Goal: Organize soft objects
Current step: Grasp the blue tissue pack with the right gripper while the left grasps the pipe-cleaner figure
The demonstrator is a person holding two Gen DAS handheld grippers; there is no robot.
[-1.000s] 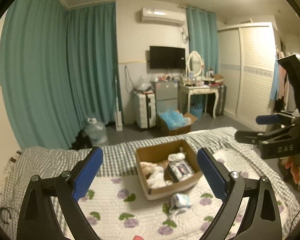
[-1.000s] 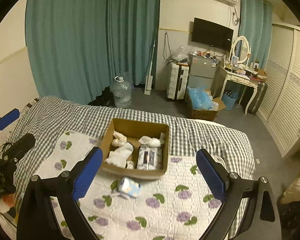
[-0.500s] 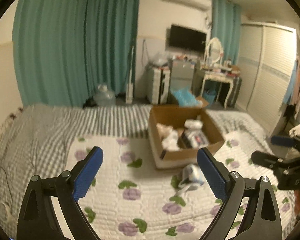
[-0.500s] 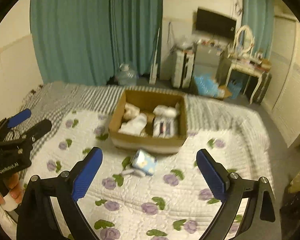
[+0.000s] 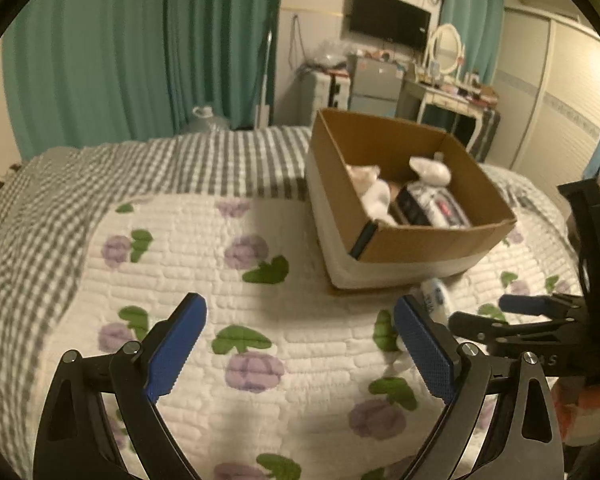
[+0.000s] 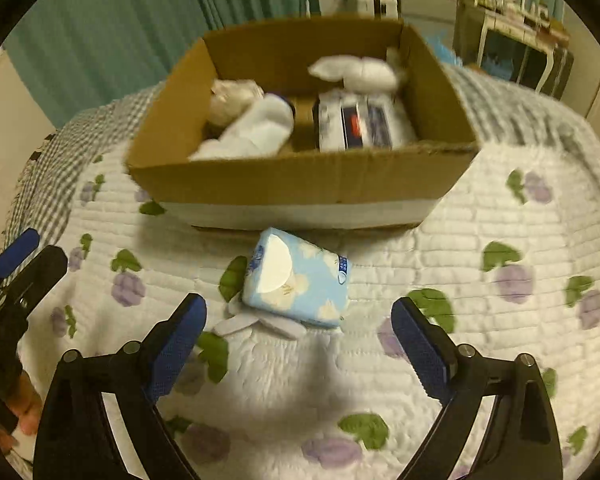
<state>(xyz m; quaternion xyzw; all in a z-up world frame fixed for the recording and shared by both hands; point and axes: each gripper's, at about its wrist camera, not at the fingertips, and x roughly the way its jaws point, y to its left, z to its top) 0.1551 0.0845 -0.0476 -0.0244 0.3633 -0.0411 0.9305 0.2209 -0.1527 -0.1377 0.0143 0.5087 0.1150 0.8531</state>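
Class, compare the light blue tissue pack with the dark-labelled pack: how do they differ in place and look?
The light blue tissue pack lies on the quilt, outside the cardboard box; the dark-labelled pack lies inside it. The first is pale blue with white flowers, the second white with a dark label. Both are soft wrapped packs.

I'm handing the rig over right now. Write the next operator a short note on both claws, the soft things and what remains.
Left claw: open, empty, above the floral quilt, left of the box.
Right claw: open, empty, aimed at the blue tissue pack.
The pack lies on the quilt just in front of the cardboard box, with a few white pads beside it.
Done: white socks, a wrapped pack and other soft pieces are in the box.
Left: likely grasp the blue pack, box it, then the pads.
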